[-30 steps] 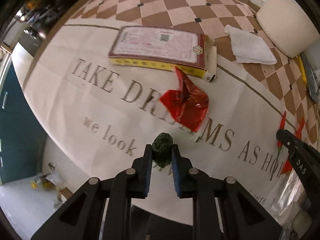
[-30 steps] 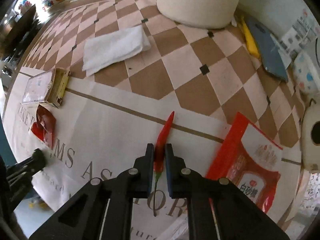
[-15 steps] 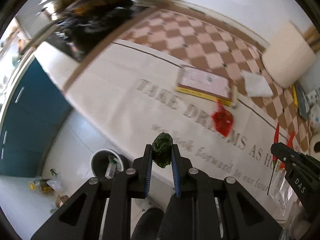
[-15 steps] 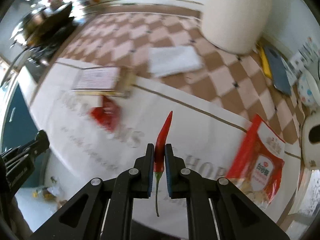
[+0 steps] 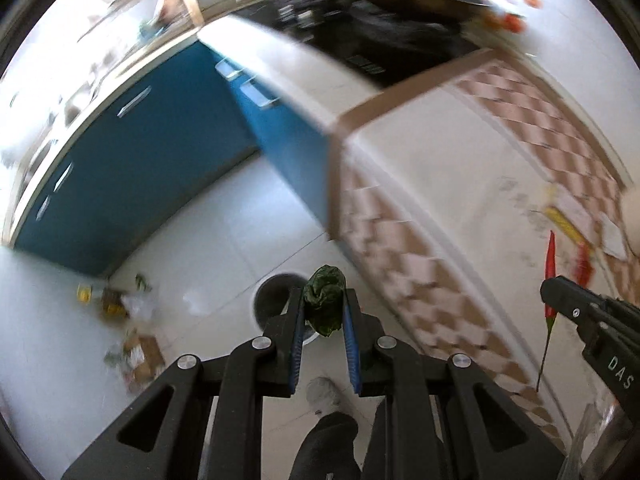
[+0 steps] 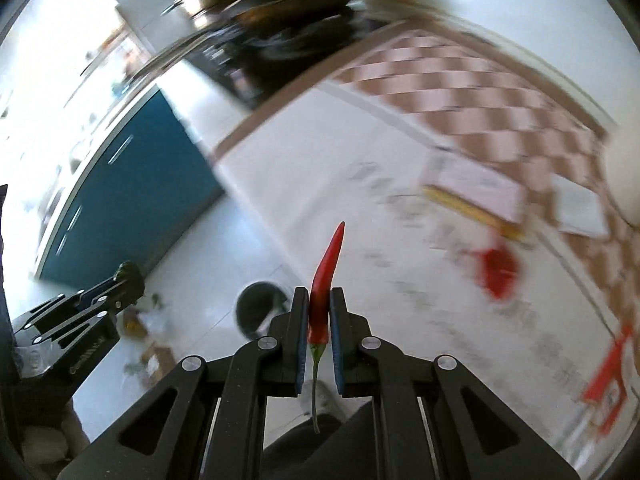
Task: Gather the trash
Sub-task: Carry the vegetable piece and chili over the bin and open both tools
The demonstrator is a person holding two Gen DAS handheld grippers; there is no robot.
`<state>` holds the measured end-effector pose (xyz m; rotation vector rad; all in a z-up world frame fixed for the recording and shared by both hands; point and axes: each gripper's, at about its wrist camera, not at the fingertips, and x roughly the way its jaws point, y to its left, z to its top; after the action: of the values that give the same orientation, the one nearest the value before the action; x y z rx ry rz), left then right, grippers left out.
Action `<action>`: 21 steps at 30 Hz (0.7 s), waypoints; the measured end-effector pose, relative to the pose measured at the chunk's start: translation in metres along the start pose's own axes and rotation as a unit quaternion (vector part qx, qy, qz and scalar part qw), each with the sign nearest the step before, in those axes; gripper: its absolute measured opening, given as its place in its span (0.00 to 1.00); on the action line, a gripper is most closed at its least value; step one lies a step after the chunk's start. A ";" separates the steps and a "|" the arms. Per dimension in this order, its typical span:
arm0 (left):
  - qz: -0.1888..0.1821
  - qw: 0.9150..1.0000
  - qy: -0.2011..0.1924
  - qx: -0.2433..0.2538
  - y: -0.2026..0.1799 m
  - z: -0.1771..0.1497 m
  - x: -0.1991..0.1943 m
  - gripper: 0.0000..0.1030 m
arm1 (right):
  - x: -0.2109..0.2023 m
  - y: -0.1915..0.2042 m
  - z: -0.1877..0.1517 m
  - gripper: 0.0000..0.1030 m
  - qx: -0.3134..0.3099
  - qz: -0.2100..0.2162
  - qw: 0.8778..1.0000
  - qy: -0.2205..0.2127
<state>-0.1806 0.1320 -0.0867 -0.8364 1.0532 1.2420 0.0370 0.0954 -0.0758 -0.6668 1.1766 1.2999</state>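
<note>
Carrying two scraps toward the bin: each claw was seen from its own wrist camera, both views blurred. The left claw was closed on a crumpled green leaf, pinched between the blue pads near the tips. The right claw was closed on a red chili, gripped low on the pod, with the tip pointing forward and the green stem hanging back between the fingers. The dark round bin stood on the white floor beside the bench, just beyond both claws in each view and partly hidden by them.

For a clean drop, it was judged that each claw should be brought squarely over the bin mouth before being opened, since the leaf is light and may cling to a pad, and the long chili may catch the rim if released aslant. Loose litter already lay on the floor near the bin, suggesting that misses are easy.

Both claws were pitched downward over the bench edge, side by side and apart, the left one nearer the blue cabinets. More trash, among it a red wrapper, lay on the bench.
</note>
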 end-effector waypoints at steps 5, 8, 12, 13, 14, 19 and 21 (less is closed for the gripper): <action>0.008 0.997 0.043 -0.056 0.068 -0.017 0.056 0.14 | 0.060 0.065 -0.005 0.10 -0.045 0.025 0.998 0.039; -0.007 0.993 0.080 -0.091 0.103 -0.031 0.107 0.15 | 0.113 0.101 -0.018 0.10 -0.067 0.034 0.995 0.072; -0.041 0.981 0.136 -0.133 0.145 -0.056 0.191 0.15 | 0.190 0.128 -0.040 0.10 -0.078 0.039 0.990 0.114; -0.050 0.977 0.149 -0.142 0.153 -0.063 0.213 0.15 | 0.213 0.133 -0.047 0.10 -0.078 0.041 0.988 0.126; -0.059 0.973 0.165 -0.152 0.163 -0.071 0.238 0.15 | 0.237 0.138 -0.054 0.10 -0.078 0.042 0.987 0.137; -0.101 0.953 0.212 -0.192 0.194 -0.101 0.342 0.15 | 0.347 0.150 -0.088 0.10 -0.071 0.053 0.980 0.180; -0.110 0.948 0.219 -0.201 0.201 -0.109 0.380 0.15 | 0.391 0.153 -0.099 0.10 -0.073 0.055 0.977 0.192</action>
<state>-0.3951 0.1861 -0.4715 -1.5584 1.0265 1.1185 -0.1887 0.1836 -0.4329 -1.0060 1.4536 1.3991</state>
